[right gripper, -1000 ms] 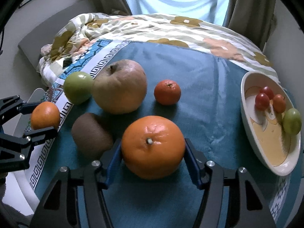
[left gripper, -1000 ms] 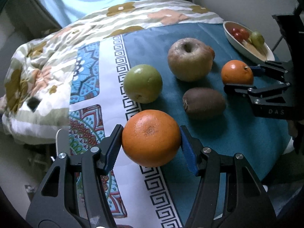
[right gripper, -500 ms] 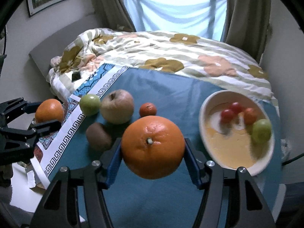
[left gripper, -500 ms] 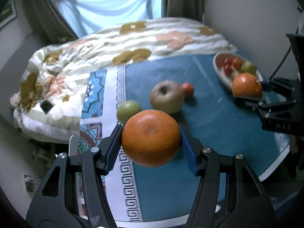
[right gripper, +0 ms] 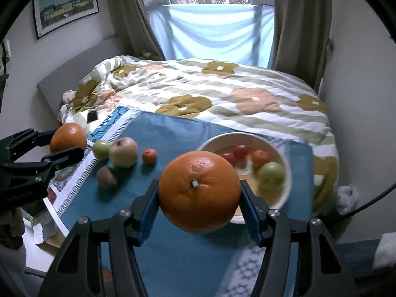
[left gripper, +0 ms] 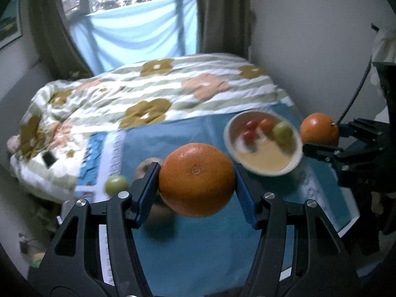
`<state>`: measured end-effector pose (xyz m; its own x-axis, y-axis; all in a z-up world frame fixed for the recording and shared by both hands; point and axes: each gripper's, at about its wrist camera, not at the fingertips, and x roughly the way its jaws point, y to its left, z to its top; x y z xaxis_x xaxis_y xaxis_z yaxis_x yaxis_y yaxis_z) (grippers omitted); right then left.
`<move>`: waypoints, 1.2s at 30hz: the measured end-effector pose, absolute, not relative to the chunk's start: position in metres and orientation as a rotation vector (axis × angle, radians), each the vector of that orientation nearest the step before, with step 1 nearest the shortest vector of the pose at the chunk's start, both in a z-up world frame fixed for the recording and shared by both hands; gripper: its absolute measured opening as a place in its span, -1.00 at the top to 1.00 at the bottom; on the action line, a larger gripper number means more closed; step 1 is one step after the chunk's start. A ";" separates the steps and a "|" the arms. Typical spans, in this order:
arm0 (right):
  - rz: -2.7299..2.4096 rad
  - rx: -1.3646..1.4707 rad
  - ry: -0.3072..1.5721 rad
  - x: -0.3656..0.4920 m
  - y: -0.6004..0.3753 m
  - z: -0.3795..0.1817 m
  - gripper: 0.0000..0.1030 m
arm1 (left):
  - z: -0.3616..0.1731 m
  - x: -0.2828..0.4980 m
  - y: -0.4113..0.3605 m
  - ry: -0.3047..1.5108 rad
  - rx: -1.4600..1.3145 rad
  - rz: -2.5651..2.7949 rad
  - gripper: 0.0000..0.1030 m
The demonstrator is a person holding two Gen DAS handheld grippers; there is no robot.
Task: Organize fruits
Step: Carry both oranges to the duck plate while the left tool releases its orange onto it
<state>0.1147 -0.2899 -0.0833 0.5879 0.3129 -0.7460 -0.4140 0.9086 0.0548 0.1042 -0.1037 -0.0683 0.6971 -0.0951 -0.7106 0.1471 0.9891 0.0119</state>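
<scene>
My left gripper (left gripper: 195,170) is shut on a large orange (left gripper: 196,193), held in the air above the blue tablecloth (left gripper: 198,247). My right gripper (right gripper: 200,183) is shut on a second orange (right gripper: 199,205), hanging just in front of the white bowl (right gripper: 237,135). The bowl holds red tomatoes (right gripper: 234,154), a small orange fruit (right gripper: 259,158) and a green fruit (right gripper: 271,174). On the cloth lie a green apple (right gripper: 101,149), a big pale apple (right gripper: 123,152), a tangerine (right gripper: 149,156) and a kiwi (right gripper: 106,177). Each gripper shows at the edge of the other's view.
A bed with a flowered duvet (right gripper: 222,86) lies beyond the table, below a curtained window (right gripper: 210,32). A wall (left gripper: 309,49) runs close along the right of the table. The patterned cloth border (right gripper: 74,180) marks the table's left edge.
Both grippers have risen from the table with their oranges and swung toward the bowl. The loose fruits now look smaller and lie farther below and to the left.
</scene>
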 end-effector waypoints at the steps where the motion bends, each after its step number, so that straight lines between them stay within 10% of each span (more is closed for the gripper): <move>1: 0.419 -0.132 0.841 0.116 -0.296 -0.083 -0.11 | -0.069 0.109 -0.113 0.789 0.070 -0.150 -0.24; 36: 0.117 0.105 1.009 0.184 -0.384 -0.153 -0.11 | -0.206 0.248 -0.255 1.058 0.368 -0.565 -0.24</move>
<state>0.1842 -0.3843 -0.1534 0.5271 0.1461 -0.8371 -0.0495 0.9887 0.1414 0.2485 -0.2551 -0.2063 0.3699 -0.2577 -0.8926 0.5986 0.8009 0.0168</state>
